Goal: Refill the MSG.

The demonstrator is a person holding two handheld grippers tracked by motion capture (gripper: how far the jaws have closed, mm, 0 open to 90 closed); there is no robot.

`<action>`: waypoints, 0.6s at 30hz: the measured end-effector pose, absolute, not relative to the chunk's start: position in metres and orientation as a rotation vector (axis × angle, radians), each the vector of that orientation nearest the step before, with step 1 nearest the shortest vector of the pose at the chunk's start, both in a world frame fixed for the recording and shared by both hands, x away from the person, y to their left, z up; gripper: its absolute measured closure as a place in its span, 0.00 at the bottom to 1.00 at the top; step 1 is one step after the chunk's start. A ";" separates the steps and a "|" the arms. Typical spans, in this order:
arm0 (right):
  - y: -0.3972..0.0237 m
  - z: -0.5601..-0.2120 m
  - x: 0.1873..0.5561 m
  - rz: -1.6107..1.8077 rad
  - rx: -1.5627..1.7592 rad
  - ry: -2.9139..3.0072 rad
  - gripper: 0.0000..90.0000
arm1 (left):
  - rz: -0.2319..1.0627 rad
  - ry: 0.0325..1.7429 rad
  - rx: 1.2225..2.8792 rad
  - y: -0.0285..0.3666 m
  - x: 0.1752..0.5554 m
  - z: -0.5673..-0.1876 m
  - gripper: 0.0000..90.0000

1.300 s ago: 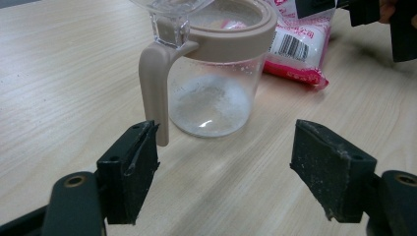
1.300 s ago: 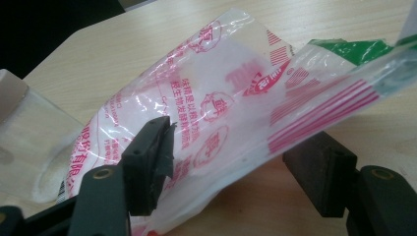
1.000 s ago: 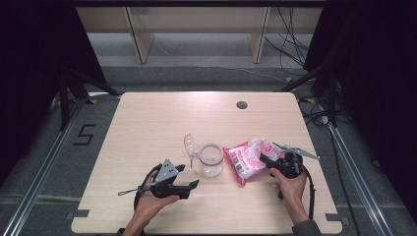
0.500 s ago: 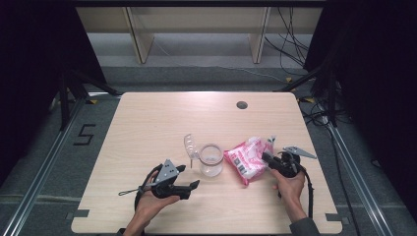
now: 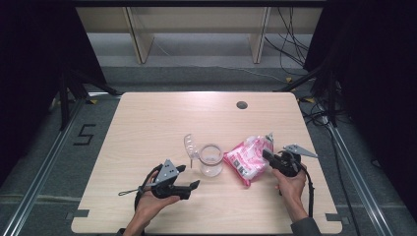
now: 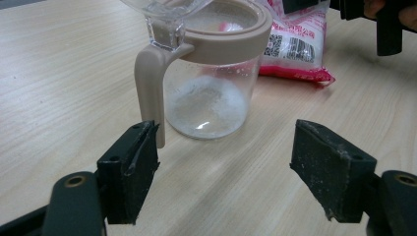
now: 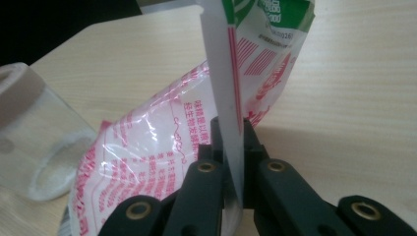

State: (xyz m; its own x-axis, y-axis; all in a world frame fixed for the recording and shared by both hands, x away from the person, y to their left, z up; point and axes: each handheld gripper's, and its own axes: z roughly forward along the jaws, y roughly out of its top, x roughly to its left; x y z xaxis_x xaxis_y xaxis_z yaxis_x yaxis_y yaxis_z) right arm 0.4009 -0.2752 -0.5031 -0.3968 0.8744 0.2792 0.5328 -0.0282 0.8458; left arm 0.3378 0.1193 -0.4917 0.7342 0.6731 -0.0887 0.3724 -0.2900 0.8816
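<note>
A clear jar with a beige rim and handle stands mid-table, its clear lid flipped open to the left. White powder lies in the bottom of the jar. A pink and white bag lies just right of it. My right gripper is shut on the bag's flat sealed edge, which stands upright between the jaws. My left gripper rests low on the table in front of the jar, open, its jaws spread and empty.
The wooden table has a dark round cable hole near its far edge. Dark curtains, stands and cables flank the table. The left half and far part of the tabletop are bare wood.
My right gripper has shifted slightly left and forward along the bag's edge, lifting it a little. The left gripper and the jar have stayed put.
</note>
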 end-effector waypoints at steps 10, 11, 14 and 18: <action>-0.266 -0.481 0.394 1.455 1.430 1.893 1.00 | 0.364 0.757 1.901 0.098 0.327 -0.493 0.29; -0.266 -0.478 0.394 1.460 1.388 1.907 1.00 | 0.369 0.750 1.920 0.097 0.326 -0.493 0.29; -0.262 -0.470 0.392 1.483 1.345 1.908 1.00 | 0.356 0.744 1.932 0.092 0.325 -0.496 0.29; -0.255 -0.461 0.389 1.489 1.346 1.903 1.00 | 0.328 0.730 1.939 0.075 0.322 -0.502 0.29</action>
